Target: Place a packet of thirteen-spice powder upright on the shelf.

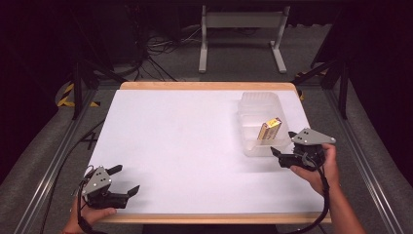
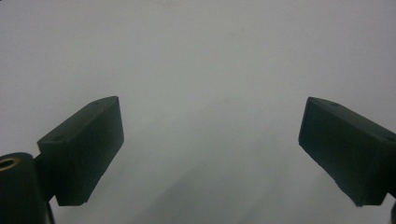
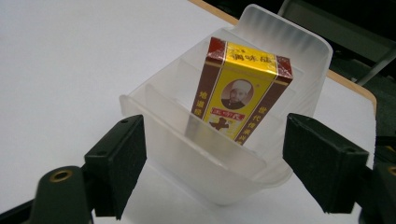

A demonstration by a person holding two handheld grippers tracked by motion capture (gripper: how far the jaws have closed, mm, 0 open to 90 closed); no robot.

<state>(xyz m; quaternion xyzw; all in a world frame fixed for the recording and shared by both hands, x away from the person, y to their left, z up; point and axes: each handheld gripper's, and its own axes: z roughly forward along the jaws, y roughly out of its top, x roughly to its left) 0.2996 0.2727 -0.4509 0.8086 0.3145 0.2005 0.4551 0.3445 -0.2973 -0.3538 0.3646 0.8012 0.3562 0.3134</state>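
A yellow and maroon box stands tilted inside a clear plastic container at the table's right side, leaning in one of its slotted compartments. My right gripper is open just in front of the container's near end, its jaws spread to either side of that end, with nothing held. My left gripper rests open near the table's front left corner, jaws wide apart above the bare white surface.
The white table top has a wooden edge at the back and front. Metal rails run along both sides of the table. Behind the table stand a white frame and loose cables on the floor.
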